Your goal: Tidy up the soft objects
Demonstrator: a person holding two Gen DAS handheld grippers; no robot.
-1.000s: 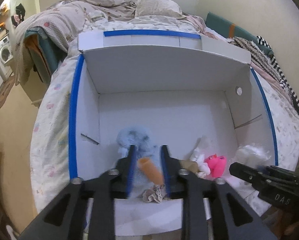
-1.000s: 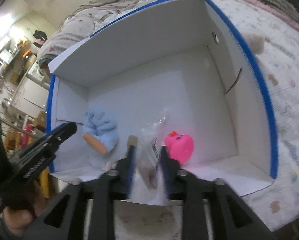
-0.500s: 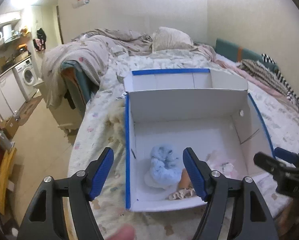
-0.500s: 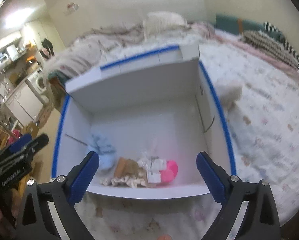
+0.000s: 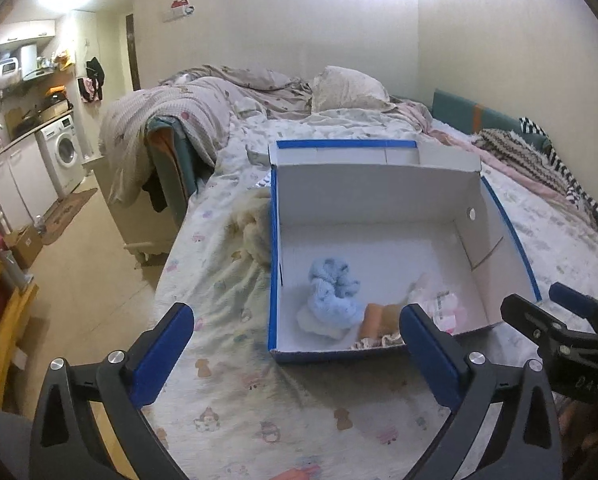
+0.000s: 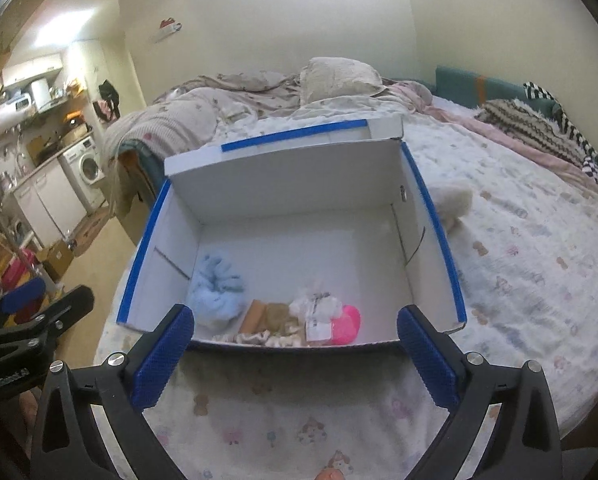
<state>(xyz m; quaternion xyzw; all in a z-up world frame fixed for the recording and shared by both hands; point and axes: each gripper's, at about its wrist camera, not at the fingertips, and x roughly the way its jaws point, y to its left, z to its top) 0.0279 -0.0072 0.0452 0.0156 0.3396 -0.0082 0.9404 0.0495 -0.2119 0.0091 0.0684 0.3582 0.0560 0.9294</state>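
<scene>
blue-padded left hand-held gripper [image 5: 297, 332] wide apart, right hand-held gripper [image 6: 295, 332] likewise

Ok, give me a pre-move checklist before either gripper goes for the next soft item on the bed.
1. Left gripper open and holding nothing: ok.
2. Right gripper open and holding nothing: ok.
3. Both grippers outside the white box: ok.
4. Blue fluffy toy and pink toy lying inside the box: ok.
5. Space left on the box floor toward the back: ok.
6. Cream fluffy item on the bed beside the box, not in it: not ok.
</scene>
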